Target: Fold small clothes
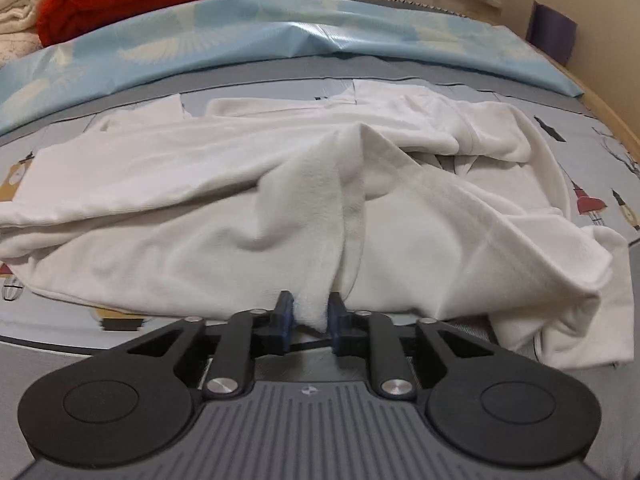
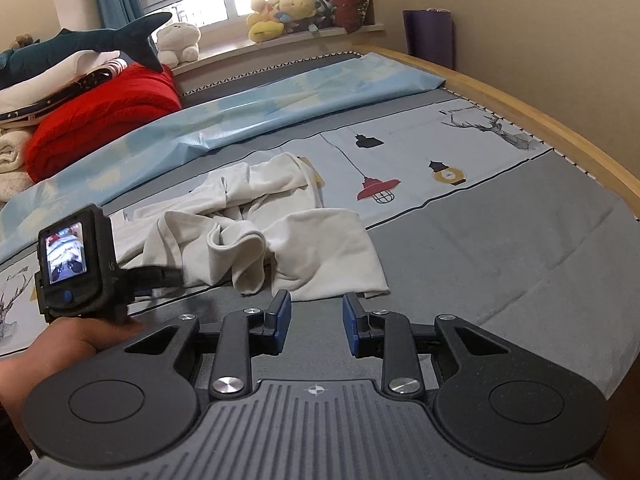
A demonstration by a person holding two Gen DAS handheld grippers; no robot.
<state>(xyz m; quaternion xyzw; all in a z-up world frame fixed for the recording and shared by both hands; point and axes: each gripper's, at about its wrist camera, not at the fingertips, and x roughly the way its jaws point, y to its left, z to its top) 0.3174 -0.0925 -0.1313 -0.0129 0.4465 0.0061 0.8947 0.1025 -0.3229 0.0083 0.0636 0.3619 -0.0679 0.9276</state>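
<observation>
Where the white garment (image 1: 280, 200) lies crumpled on the printed bedsheet (image 2: 480, 240), we note the left gripper (image 1: 310, 316) clamped on its near fold; the right gripper (image 2: 316, 312) sits just beside its hem, jaws apart, empty.

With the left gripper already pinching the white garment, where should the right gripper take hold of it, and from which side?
Probably the flat near corner of the white garment, approached low from the front edge of the bed. That edge lies free just ahead of the right gripper, whose jaws stand open and empty; the left gripper pinches a fold beside it.
</observation>
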